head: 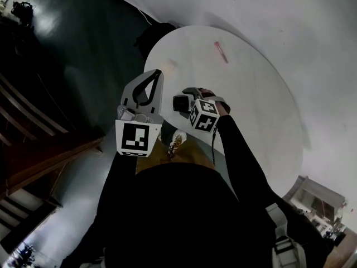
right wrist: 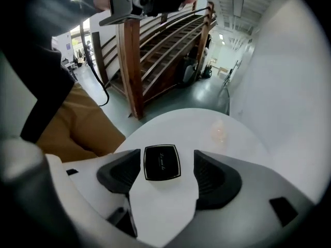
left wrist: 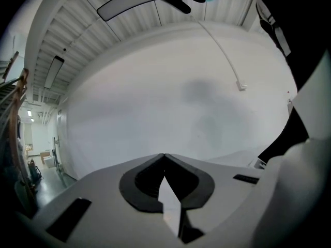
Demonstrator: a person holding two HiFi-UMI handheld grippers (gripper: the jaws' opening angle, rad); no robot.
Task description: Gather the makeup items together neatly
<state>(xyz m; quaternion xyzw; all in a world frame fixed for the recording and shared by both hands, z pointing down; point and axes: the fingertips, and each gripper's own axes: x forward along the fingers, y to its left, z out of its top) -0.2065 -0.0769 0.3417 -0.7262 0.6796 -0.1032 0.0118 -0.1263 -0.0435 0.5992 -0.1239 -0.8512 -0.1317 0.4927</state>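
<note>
Right hand-held gripper (right wrist: 166, 156), pitched down, straddles compact (right wrist: 162, 163).

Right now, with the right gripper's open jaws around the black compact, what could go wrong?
The black compact sits off-centre between the open jaws of the right gripper, nearer one pad, so closing could shove or twist it. It also lies close to the edge of the table; a nudge might tip it off. It is flat, so the pads may close above it.
</note>
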